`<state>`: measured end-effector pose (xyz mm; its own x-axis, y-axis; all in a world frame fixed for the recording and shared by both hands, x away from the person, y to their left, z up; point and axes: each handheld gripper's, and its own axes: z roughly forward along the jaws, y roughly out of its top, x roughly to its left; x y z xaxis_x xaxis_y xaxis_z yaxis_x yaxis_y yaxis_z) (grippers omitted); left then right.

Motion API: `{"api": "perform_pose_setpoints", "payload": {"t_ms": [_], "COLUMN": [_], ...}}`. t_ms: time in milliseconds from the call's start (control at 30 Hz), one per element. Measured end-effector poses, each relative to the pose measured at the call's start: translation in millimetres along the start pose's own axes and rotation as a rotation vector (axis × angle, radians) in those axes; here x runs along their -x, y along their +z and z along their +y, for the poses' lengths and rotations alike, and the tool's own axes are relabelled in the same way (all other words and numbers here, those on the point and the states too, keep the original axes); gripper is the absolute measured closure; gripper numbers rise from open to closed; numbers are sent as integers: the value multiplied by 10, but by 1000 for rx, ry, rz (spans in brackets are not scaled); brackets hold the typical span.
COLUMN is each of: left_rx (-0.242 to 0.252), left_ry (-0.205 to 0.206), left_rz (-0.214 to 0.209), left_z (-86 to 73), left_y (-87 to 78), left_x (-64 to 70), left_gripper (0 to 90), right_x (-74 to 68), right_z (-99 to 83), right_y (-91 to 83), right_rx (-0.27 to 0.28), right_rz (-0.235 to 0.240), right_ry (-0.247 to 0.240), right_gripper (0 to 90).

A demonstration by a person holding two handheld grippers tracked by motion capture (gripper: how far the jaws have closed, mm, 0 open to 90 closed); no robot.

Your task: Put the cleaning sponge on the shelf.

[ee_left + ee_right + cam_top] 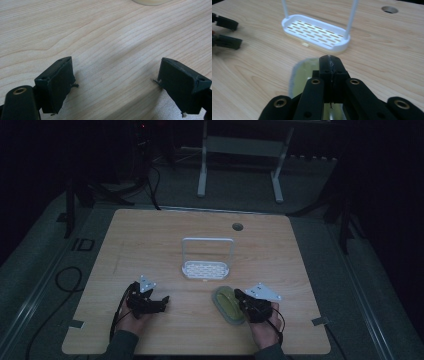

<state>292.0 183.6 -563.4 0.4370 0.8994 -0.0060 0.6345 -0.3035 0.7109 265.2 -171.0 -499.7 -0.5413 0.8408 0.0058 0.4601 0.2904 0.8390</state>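
The table (105, 37) under the left gripper (115, 82) is pale wood, matt, with fine grain lines. That gripper's 2 jaws are matt black plastic — brass-coloured eyelets shine at the joints. Beneath the right gripper (329, 62), the dish (299, 77) looks yellowish, translucent, glossy; beyond it, the rack (315, 32) — smooth white slotted plastic.

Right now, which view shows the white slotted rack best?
The right gripper view: the white slotted rack sits close and well lit, slots and both handle posts clear. The high view shows it whole but small and dim. The left gripper view looks at wooden table.
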Motion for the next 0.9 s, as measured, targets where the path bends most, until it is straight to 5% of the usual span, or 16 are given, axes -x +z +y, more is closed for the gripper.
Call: {"api": "perform_pose_setpoints", "payload": {"t_ms": [467, 900], "left_rx": [1, 0], "left_ry": [0, 0], "left_rz": [-1, 0], "left_z": [0, 0], "left_y": [0, 0], "left_x": [0, 0], "left_gripper": [135, 135], "right_x": [-331, -262], "right_z": [-41, -82], "right_y": [228, 256], "right_rx": [-68, -100], "right_rz": [25, -47], "right_ry": [-63, -31], "right_gripper": [879, 900]}}
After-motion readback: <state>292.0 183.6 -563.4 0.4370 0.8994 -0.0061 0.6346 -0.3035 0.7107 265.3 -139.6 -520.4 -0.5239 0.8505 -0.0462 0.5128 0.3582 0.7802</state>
